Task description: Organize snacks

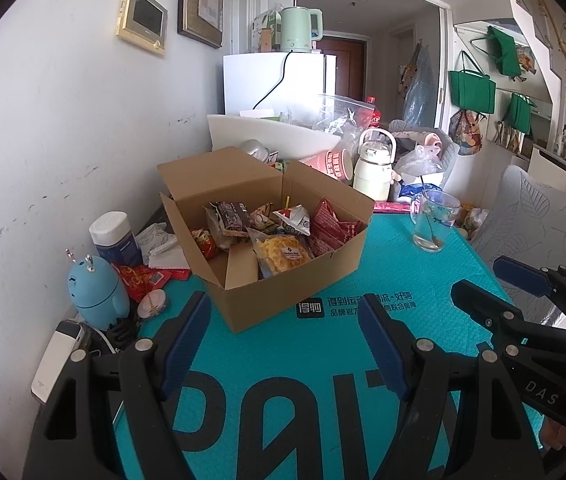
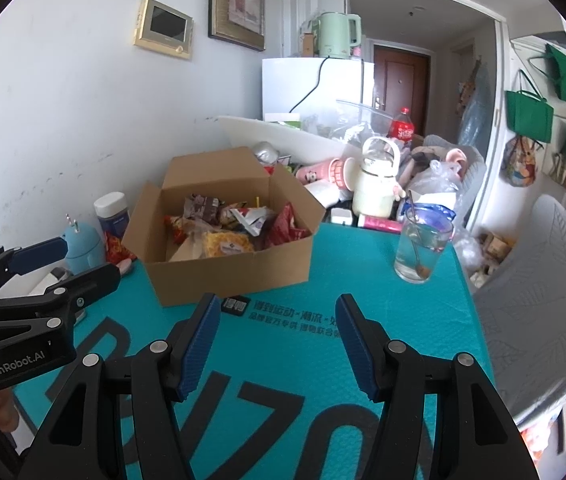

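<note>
Left wrist view: open brown cardboard box of snack packets [image 1: 283,248] dead ahead on teal-covered counter [image 1: 383,272], well past left hand-held gripper [image 1: 283,340], roughly half open, empty.

Right wrist view: same box [image 2: 219,256] ahead-left; right hand-held gripper [image 2: 277,344] half open, empty, not touching.

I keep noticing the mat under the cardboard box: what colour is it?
The mat is teal with large black lettering; the left wrist view shows it best.

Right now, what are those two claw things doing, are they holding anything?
Left gripper: open, holding nothing, above the teal mat.
Right gripper: open, holding nothing, above the same mat.
</note>
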Available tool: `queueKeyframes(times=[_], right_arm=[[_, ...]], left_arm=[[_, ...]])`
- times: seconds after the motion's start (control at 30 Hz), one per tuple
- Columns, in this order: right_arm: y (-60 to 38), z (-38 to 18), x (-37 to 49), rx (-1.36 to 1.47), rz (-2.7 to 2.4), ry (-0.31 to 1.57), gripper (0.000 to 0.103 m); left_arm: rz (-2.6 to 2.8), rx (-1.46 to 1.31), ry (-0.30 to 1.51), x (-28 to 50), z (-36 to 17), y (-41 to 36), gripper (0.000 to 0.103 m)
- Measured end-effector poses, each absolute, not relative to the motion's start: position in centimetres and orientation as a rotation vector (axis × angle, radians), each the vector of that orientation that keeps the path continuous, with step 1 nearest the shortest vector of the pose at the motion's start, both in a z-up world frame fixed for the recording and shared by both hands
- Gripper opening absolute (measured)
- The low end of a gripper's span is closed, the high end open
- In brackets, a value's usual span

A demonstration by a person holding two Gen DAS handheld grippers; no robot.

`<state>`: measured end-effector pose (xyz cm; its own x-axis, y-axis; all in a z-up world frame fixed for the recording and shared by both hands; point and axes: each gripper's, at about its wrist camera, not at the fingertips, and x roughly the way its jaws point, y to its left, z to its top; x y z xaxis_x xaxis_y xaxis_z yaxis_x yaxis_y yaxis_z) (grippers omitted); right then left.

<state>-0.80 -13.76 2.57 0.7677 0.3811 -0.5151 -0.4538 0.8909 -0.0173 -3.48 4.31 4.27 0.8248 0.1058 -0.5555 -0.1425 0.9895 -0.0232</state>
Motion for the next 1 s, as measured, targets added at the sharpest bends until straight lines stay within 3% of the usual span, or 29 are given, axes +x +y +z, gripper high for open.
queueKeyframes(times=[1.0], right_arm=[[-12.3, 2.2, -0.6, -0.153, 0.490, 0.545, 0.060]], left_arm=[[0.144, -0.087, 0.599, -3.5, 4.0, 5.3, 0.075]])
